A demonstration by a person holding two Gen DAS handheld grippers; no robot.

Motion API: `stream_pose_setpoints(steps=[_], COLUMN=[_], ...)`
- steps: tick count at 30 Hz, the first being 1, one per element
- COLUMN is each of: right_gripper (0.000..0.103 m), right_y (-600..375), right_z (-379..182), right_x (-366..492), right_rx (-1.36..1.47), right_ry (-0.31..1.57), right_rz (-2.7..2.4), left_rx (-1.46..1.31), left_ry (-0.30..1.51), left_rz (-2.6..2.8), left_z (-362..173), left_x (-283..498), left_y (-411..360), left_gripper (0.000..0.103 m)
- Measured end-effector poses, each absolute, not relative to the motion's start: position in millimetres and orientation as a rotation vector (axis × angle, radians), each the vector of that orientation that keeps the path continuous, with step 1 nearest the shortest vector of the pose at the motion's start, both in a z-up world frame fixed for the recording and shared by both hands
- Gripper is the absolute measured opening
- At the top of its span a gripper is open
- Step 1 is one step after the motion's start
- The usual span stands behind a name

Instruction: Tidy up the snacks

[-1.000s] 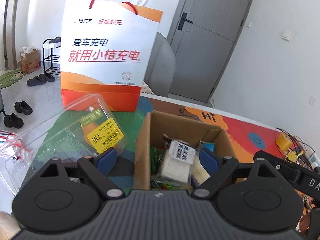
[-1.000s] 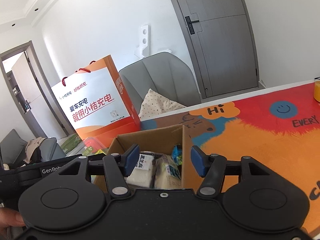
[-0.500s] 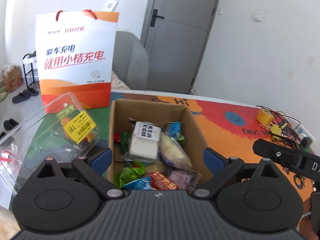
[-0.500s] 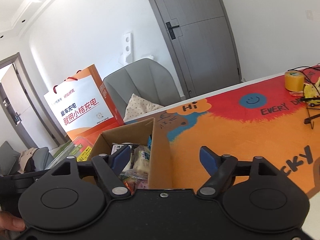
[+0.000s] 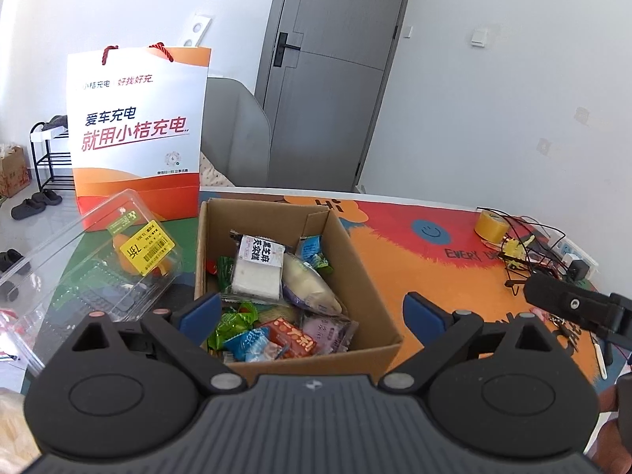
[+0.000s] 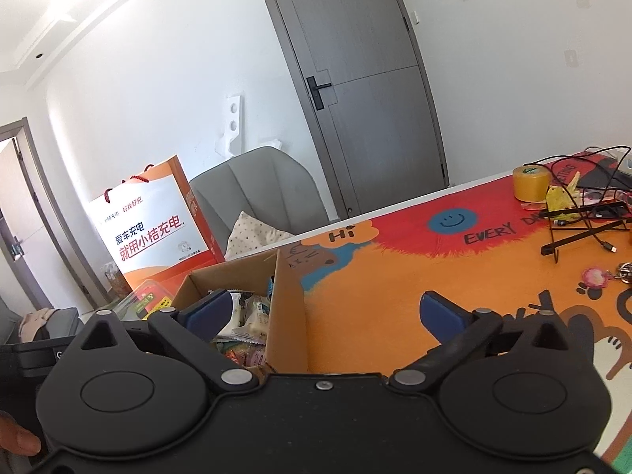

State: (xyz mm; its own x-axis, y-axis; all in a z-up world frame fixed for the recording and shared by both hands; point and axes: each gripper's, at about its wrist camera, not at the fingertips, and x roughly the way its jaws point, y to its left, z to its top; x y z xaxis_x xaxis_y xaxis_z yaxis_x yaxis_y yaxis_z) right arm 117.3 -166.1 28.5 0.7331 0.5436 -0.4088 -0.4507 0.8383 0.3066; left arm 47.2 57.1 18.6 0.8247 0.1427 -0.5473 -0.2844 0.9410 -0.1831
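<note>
- Hovering above a cardboard box [image 5: 367, 276] of snacks [image 5: 276, 296], the left gripper [image 5: 312, 310] has its blue-padded fingers spread wide and holds nothing.
- Beside it, the right gripper [image 6: 322, 316] also has its fingers spread wide and empty, straddling the box's right wall [image 6: 286, 308].
- Packets lie heaped in the box on the colourful table mat [image 6: 395, 276]: a white block-shaped pack [image 5: 258, 268], a pale bun in a wrapper [image 5: 310, 286], and green [image 5: 231, 326] and red [image 5: 290, 337] sachets at the near end.
- To do this step well, I would pick one packet lying on top, come straight down and close on its firm middle, since loose wrappers slip and neighbours may snag.
- Only the left view looks down into the box, and it shows a clear plastic clamshell [image 5: 98, 268] with a yellow label just left of it.
- Only the right view shows the open mat to the right, with a tape roll [image 6: 531, 183] and cables [image 6: 584, 221] well apart from the box.
- Both views show an orange and white paper bag [image 5: 136, 134] standing behind.
</note>
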Motion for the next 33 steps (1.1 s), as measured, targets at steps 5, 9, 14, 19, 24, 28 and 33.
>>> stream_pose_setpoints(steps=[5,9,14,19,24,28,33], right_gripper=[0.103,0.103,0.103,0.103,0.103,0.103,0.103], right_y=[-180.3,-190.5,-199.4,-201.6,-206.2,-208.5,-210.8], right_z=[31.7,32.8,32.5,28.4,27.2,28.8,35.2], right_x=[106.5,97.0,86.3,76.5,65.2,56.4,49.3], right_rx=[0.197,0.187,0.168,0.116,0.103,0.098,0.096], right_ry=[0.5,0.493,0.499,0.506,0.523,0.533,0.535], right_rz=[0.52,0.493,0.484,0.444,0.439,0.441,0.427], left_rx=[-0.261,-0.273,-0.263,-0.246,-0.212,-0.193,-0.167], left_ry=[0.545,0.528,0.498,0.497,0.509,0.511,0.51], left_rz=[0.237,0.214,0.2,0.19,0.184,0.193,0.175], left_z=[22.0,26.9,33.6,32.4,31.8,34.0,39.0], left_x=[32.5,19.5,5.1,-8.2,-18.9,-23.2,-31.2], left_y=[53.8,52.3,48.0,41.8,37.3,38.3,37.5], left_gripper=[0.103,0.103,0.103,0.103,0.103,0.103,0.103])
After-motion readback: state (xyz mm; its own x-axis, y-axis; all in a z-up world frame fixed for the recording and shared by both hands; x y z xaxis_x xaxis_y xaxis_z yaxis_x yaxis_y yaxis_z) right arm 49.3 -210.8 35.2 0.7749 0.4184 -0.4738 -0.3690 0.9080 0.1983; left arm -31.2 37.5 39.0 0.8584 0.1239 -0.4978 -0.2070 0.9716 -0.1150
